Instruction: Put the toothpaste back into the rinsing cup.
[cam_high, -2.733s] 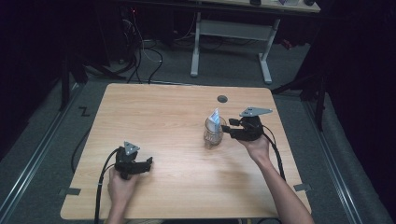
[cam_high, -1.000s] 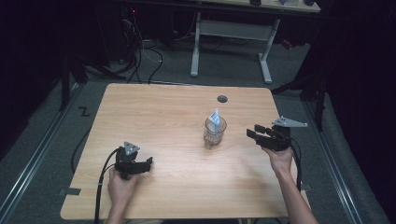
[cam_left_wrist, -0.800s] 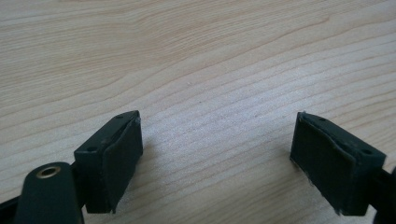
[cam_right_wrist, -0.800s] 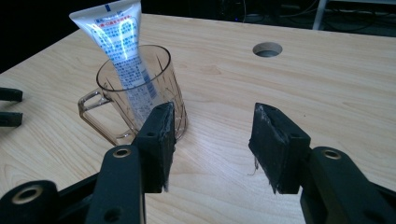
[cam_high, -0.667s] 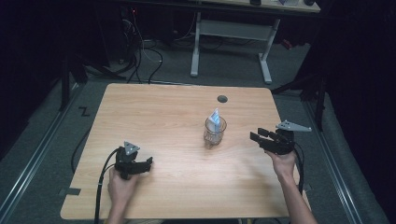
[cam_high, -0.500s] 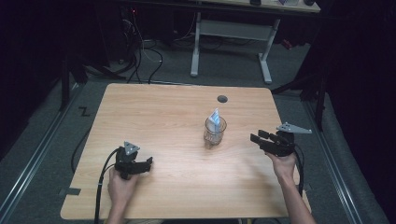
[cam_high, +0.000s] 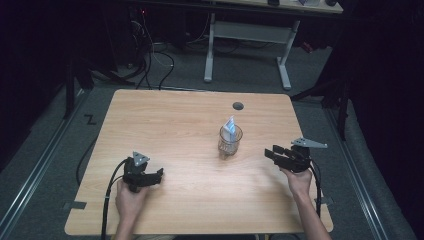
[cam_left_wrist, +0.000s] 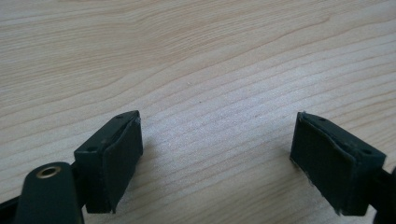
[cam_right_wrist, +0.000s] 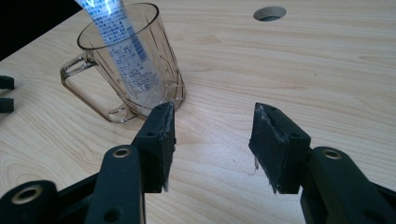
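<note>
Two grippers, both yours, both empty. From the high view the clear mug (cam_high: 230, 141) stands upright near table centre, slightly toward 2 o'clock, with a tube (cam_high: 230, 124) standing in it. Your right gripper (cam_high: 274, 153) sits at 3 o'clock of the mug, apart from it, jaws pointing at it. Your left gripper (cam_high: 156, 175) is at 7 o'clock, well apart. The right gripper view adds detail: the mug's handle (cam_right_wrist: 84, 88), print on the tube (cam_right_wrist: 122, 46), jaws spread with bare wood between, cable hole (cam_right_wrist: 271, 13) at 1 o'clock. The left gripper view shows jaws wide over the bare wooden table (cam_left_wrist: 196, 56).
</note>
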